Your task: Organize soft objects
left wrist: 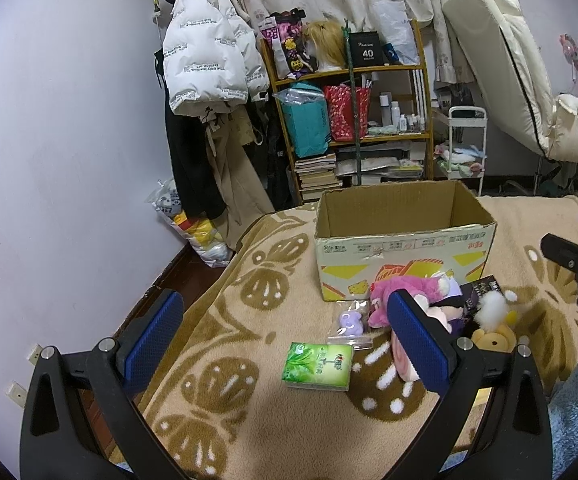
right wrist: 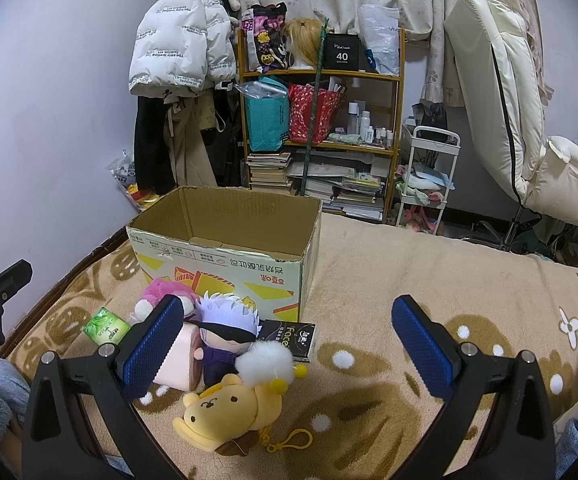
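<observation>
An open cardboard box [left wrist: 401, 240] [right wrist: 225, 240] stands on the bed, with nothing soft showing inside. In front of it lies a heap of toys: a pink plush [left wrist: 401, 292] [right wrist: 165, 292], a white-haired doll with a black blindfold [right wrist: 229, 328], a yellow plush [right wrist: 229, 408] [left wrist: 493, 338], a white pompom [right wrist: 265, 362] and a pink roll cushion [right wrist: 177, 360]. My left gripper [left wrist: 285, 298] hovers open left of the heap, holding nothing. My right gripper [right wrist: 289, 302] is open above the heap's right side, also holding nothing.
A green tissue pack [left wrist: 317, 366], a purple item in a zip bag [left wrist: 349, 322] and a black "face" pack [right wrist: 289, 338] lie by the toys. The beige patterned blanket [right wrist: 409, 280] spreads to the right. A cluttered shelf [left wrist: 349, 120] and hanging coats stand behind.
</observation>
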`<state>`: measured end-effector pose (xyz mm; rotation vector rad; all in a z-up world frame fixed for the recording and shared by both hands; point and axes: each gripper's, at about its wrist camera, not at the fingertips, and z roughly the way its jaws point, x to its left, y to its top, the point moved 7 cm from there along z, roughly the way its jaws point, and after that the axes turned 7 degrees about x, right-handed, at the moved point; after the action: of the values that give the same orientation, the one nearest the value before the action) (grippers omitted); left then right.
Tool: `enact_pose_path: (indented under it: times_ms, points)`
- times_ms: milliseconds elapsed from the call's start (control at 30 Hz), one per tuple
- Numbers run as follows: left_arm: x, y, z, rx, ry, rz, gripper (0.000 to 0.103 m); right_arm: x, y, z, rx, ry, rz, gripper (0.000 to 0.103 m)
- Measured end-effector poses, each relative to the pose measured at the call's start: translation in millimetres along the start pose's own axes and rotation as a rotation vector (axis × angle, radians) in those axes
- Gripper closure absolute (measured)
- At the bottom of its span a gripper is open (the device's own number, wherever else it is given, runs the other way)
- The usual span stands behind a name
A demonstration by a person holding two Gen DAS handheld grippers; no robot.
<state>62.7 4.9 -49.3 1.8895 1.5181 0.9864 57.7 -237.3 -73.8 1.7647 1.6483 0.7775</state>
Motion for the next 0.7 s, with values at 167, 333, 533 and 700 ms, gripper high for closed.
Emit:
enact_pose_path:
  times_ms: [167, 333, 533, 700]
  points:
    - [5.6, -5.0, 14.2, 0.054, -0.013, -0.018, 0.003, 1.1, -0.4, 0.9, 0.020, -0.008, -0.008, 0.000]
    - [10.9, -1.0, 29.4, 0.100, -0.012, -0.044, 0.003, -6.3, -2.5, 15.7, 0.075, -0.001, 0.015, 0.000]
    - [9.4, 4.1, 60.2, 0.165, -0.014, -0.057, 0.003, -13.2, -5.3, 27.1, 0.131, 0.024, 0.073, 0.000]
    - [4.0, 3.9, 87.5, 0.229, -0.017, -0.064, 0.003, -18.7, -8.0, 38.7, 0.183, 0.033, 0.107, 0.000]
